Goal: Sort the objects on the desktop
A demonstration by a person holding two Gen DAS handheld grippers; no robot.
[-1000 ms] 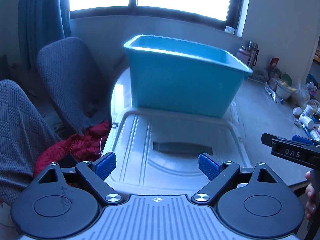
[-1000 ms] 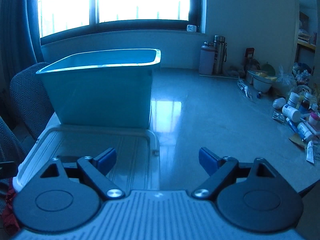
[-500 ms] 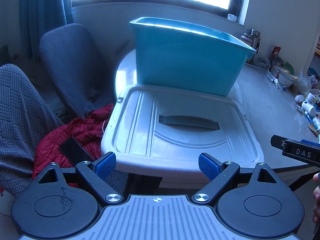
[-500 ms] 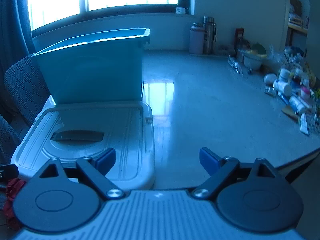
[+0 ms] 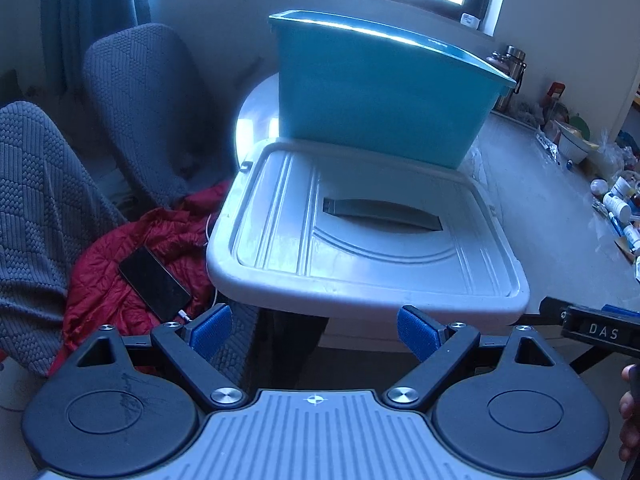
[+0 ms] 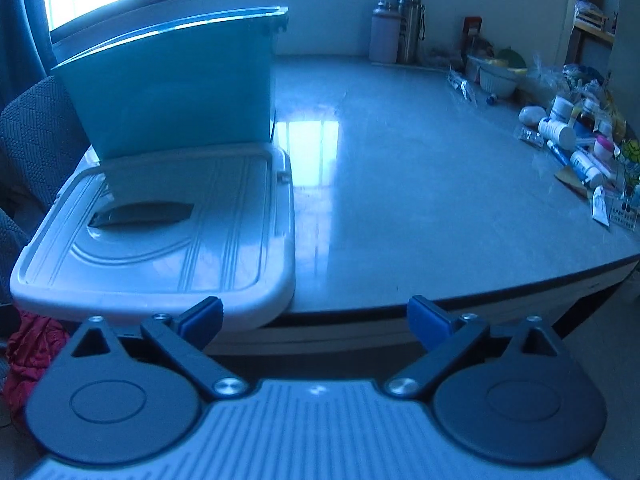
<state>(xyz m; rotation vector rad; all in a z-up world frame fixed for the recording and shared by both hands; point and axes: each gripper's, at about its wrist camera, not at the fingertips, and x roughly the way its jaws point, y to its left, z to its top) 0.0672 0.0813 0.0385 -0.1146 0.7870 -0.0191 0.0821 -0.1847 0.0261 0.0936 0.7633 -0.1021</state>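
A teal plastic bin (image 5: pixel 384 92) stands on the table's left end, also in the right wrist view (image 6: pixel 176 88). A white lid (image 5: pixel 360 232) lies flat in front of it, overhanging the table edge; it shows in the right wrist view too (image 6: pixel 160 240). Several small bottles, tubes and packets (image 6: pixel 576 152) are heaped at the table's right side. My left gripper (image 5: pixel 314 330) is open and empty, just before the lid's near edge. My right gripper (image 6: pixel 316 314) is open and empty, before the table's front edge. The right gripper's body shows at the left view's right edge (image 5: pixel 600 330).
The grey table (image 6: pixel 420 184) has a dark front rim. Two grey chairs (image 5: pixel 152 108) stand left of it, with a red jacket (image 5: pixel 120 272) and a black phone (image 5: pixel 154 282) on one. Flasks (image 6: pixel 396 32) and a bowl (image 6: pixel 500 78) stand at the back.
Both grippers have pulled back and away from the table; the lid and bin now look farther off and the table's front edge has come into view. Both stay open.
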